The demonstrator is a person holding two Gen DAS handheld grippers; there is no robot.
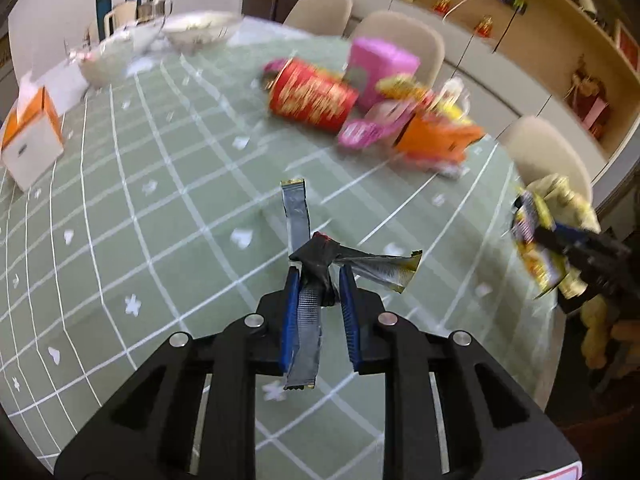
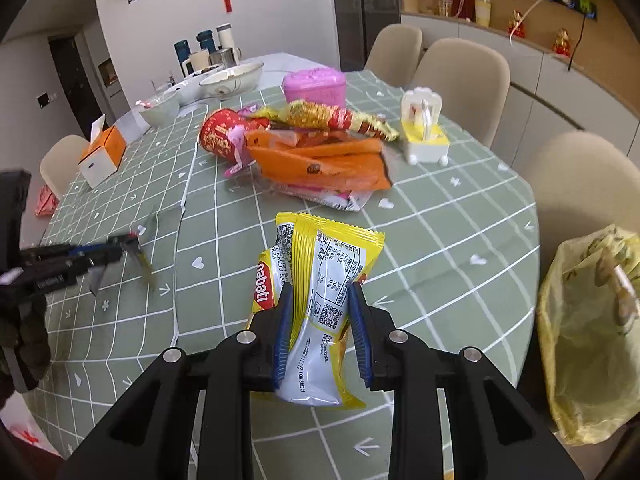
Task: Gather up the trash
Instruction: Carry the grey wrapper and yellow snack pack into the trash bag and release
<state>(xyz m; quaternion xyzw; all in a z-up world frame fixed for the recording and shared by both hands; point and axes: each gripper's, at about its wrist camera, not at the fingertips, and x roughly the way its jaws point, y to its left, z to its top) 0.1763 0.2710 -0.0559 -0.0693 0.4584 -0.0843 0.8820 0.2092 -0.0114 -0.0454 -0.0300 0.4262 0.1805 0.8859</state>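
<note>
- Left gripper (image 1: pixel 319 276), lower centre of the left wrist view: black frame, blue pads clenched on a crumpled silver-grey foil sachet wrapper (image 1: pixel 306 312); no earlier picture shows its jaw motion. One strip of the wrapper rises above the pads, another juts right, and a tail hangs below between them.
- Right gripper (image 2: pixel 320 294), lower centre of the right wrist view: grasping a yellow-and-white plastic snack packet (image 2: pixel 320 272), pinched at its waist, lifted clear of the cloth; the packet's lower end is partly hidden behind the pads.
- Green checked tablecloth (image 2: pixel 460 240): covers a round table; open cloth lies around both grippers; its rim curves down the right side.
- Heap of red, orange and pink wrappers (image 2: pixel 316 156): upper centre, blurred in the left wrist view, single pieces hard to separate.
- Yellow translucent plastic bag (image 2: pixel 592 340): right edge, beyond the table rim, cut off by the frame; contents unclear.
- Orange-and-white tissue box (image 2: pixel 102 156): left, near the far rim.
- White ceramic bowls (image 2: pixel 232 78): upper left, far side.
- Beige chairs (image 2: pixel 460 80): along the far right rim.
</note>
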